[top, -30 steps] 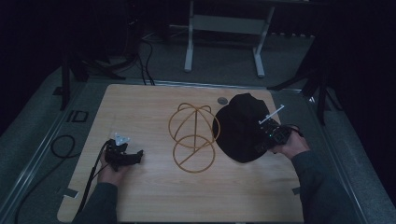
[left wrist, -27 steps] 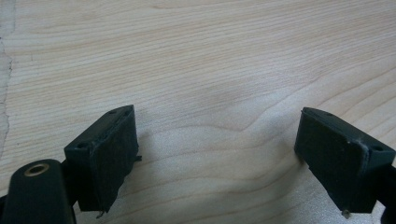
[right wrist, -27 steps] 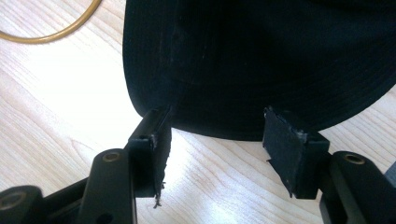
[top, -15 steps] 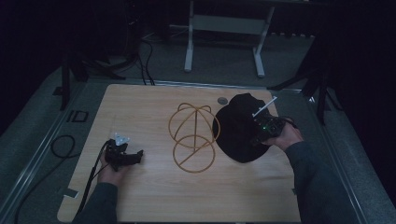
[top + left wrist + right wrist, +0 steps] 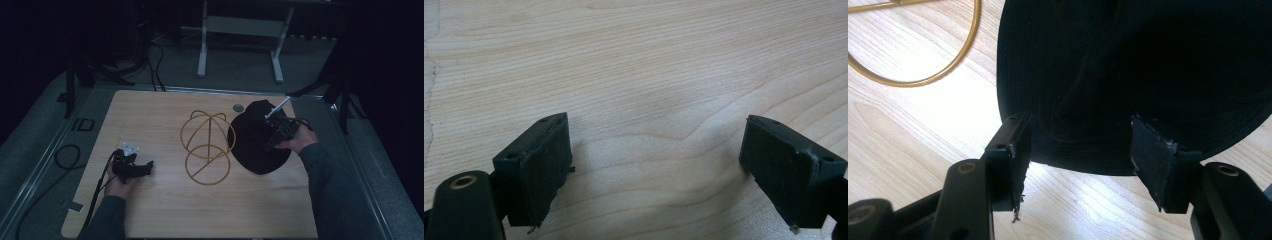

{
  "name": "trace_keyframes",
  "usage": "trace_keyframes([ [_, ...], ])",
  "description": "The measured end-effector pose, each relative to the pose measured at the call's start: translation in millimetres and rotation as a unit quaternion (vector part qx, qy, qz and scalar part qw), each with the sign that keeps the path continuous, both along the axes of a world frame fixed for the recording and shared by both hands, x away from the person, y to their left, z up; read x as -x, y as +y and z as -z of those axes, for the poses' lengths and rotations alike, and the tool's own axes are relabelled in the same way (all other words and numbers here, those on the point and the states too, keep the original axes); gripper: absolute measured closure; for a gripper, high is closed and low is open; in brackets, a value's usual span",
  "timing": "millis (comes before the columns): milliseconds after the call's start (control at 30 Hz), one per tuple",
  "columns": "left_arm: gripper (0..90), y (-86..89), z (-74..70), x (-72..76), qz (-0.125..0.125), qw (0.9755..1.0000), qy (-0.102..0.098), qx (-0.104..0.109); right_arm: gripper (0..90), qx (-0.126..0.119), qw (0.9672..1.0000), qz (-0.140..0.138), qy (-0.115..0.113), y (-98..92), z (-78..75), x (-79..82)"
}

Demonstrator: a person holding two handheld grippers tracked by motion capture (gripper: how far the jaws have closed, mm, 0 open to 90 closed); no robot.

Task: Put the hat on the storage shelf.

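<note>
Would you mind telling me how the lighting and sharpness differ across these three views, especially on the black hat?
High view: dim, dark surroundings, black hat featureless beside the wire stand. Left gripper view: brightly lit, table grain sharp, soft shadows by the pads. Right gripper view: bright wood, hat underexposed, only faint folds showing.

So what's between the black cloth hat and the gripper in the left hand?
In the high view, a gold wire hat stand sits between the black cloth hat and the left gripper, with bare wooden table around it.
</note>
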State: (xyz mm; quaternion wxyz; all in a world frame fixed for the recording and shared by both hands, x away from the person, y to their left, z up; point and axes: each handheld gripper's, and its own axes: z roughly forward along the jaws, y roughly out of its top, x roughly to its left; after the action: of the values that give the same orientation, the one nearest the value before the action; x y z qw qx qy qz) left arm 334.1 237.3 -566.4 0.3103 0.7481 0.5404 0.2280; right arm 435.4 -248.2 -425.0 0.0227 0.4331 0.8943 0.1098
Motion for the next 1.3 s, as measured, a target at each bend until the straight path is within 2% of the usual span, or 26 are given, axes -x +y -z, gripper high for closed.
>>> trace_keyframes([
  [400,13.6,0.0,0.0,0.1,0.001,1.0000,0.000,0.000,43.8,0.017,0.9992,0.027,0.025,10.5,-7.8,-21.7],
  [500,13.6,0.0,0.0,0.1,0.001,1.0000,0.000,-0.001,43.3,0.030,0.9983,0.037,0.033,15.9,-6.5,-27.3],
  [667,13.6,-0.1,0.0,0.3,0.002,1.0000,0.000,0.000,43.6,0.037,0.9969,0.052,0.045,25.5,-3.2,-34.5],
  [800,13.6,-0.3,0.1,0.5,0.003,1.0000,-0.001,0.000,45.5,0.051,0.9944,0.077,0.051,31.5,1.9,-41.4],
  [1000,13.6,-0.4,0.1,0.6,0.003,1.0000,0.000,0.000,53.6,0.062,0.9904,0.106,0.063,31.6,9.3,-48.7],
  [1133,13.6,-0.4,0.1,0.7,0.003,1.0000,0.000,0.000,61.8,0.068,0.9892,0.110,0.070,31.6,13.6,-51.3],
  [1300,13.6,-0.5,0.1,0.7,0.003,1.0000,-0.001,0.000,73.0,0.062,0.9891,0.109,0.077,31.6,14.7,-53.5],
])
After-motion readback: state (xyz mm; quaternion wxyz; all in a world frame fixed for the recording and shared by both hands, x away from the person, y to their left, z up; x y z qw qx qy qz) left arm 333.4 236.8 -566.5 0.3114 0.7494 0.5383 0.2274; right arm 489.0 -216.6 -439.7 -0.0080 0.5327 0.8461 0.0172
